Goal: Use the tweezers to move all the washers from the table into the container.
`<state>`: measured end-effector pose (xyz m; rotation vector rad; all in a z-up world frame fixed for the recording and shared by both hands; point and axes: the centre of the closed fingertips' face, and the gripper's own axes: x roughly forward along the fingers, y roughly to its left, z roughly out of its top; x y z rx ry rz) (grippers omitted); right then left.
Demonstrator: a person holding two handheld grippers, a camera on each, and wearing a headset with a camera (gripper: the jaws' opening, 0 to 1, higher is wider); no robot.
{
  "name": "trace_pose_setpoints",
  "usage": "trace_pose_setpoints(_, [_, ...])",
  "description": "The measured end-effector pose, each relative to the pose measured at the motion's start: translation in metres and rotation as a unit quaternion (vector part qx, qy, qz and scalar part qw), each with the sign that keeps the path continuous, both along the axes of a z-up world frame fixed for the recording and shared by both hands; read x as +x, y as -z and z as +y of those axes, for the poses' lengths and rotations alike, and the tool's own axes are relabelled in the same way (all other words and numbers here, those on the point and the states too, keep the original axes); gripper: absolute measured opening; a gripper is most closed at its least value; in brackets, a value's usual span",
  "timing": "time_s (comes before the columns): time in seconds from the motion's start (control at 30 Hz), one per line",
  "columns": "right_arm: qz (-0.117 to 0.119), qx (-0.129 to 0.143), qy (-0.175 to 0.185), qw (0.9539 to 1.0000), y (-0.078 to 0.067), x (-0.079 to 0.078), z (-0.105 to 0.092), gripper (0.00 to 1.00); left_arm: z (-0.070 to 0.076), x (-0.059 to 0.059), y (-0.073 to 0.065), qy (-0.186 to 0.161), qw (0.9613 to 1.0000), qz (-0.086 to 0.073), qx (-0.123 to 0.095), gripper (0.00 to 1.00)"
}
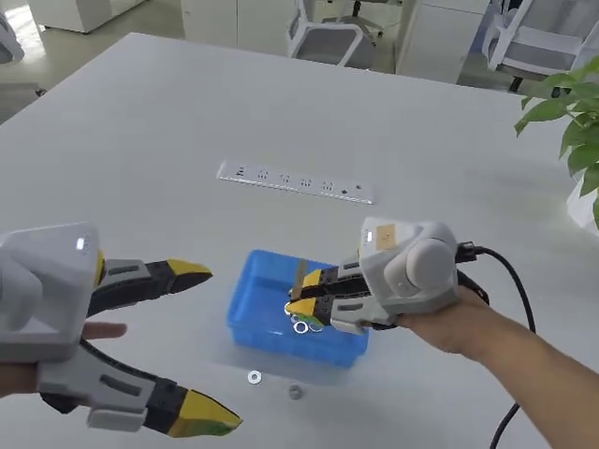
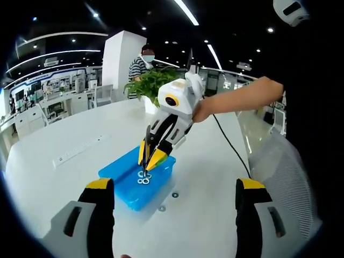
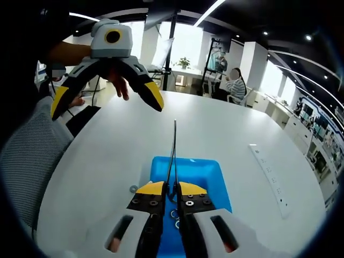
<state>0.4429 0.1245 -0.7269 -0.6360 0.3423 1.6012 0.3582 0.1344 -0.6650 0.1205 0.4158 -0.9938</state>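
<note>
A blue container (image 1: 251, 313) sits on the white table with a few washers (image 1: 301, 324) inside. My right gripper (image 1: 304, 301) hangs over it, shut on thin metal tweezers (image 3: 173, 156) that point along its jaws above the container (image 3: 201, 172). The left gripper view shows the tweezers (image 2: 147, 153) reaching down to the washers (image 2: 143, 178) in the container (image 2: 121, 174). Two washers lie on the table in front of it (image 1: 255, 377) (image 1: 296, 392). My left gripper (image 1: 201, 344) stands open to the left, apart from the container.
A white power strip (image 1: 295, 181) lies beyond the container. A green plant (image 1: 566, 112) leans in at the table's right edge. Office chairs (image 1: 328, 37) stand past the far edge. A cable (image 1: 510, 281) trails from the right gripper.
</note>
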Motion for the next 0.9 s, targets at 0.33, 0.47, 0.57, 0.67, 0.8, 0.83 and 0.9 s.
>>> trace_pose_setpoints(0.33, [0.015, -0.010, -0.018, 0.9997, 0.019, 0.003, 0.007, 0.09, 0.006, 0.002, 0.003, -0.007, 1.0000, 0.000, 0.006, 0.99])
trace_pose_setpoints(0.47, [0.018, -0.015, -0.024, 0.9994, 0.026, 0.005, 0.009, 0.09, 0.007, 0.002, 0.006, -0.005, 0.9999, 0.002, 0.012, 0.99])
trace_pose_setpoints(0.57, [0.022, -0.019, -0.028, 0.9992, 0.031, 0.005, 0.010, 0.09, 0.009, 0.005, 0.008, -0.007, 0.9998, 0.002, 0.016, 0.99])
trace_pose_setpoints(0.67, [0.025, -0.022, -0.031, 0.9990, 0.034, 0.005, 0.011, 0.09, 0.010, 0.007, 0.008, -0.011, 0.9998, 0.001, 0.016, 0.99])
trace_pose_setpoints(0.8, [0.027, -0.025, -0.034, 0.9987, 0.038, 0.004, 0.011, 0.09, 0.012, 0.010, 0.009, -0.015, 0.9997, 0.002, 0.018, 0.99])
trace_pose_setpoints(0.83, [0.029, -0.025, -0.035, 0.9987, 0.039, 0.004, 0.011, 0.09, 0.013, 0.010, 0.009, -0.015, 0.9997, 0.002, 0.018, 0.99])
trace_pose_setpoints(0.9, [0.031, -0.027, -0.035, 0.9985, 0.041, 0.004, 0.011, 0.09, 0.014, 0.011, 0.010, -0.016, 0.9997, 0.003, 0.019, 0.99])
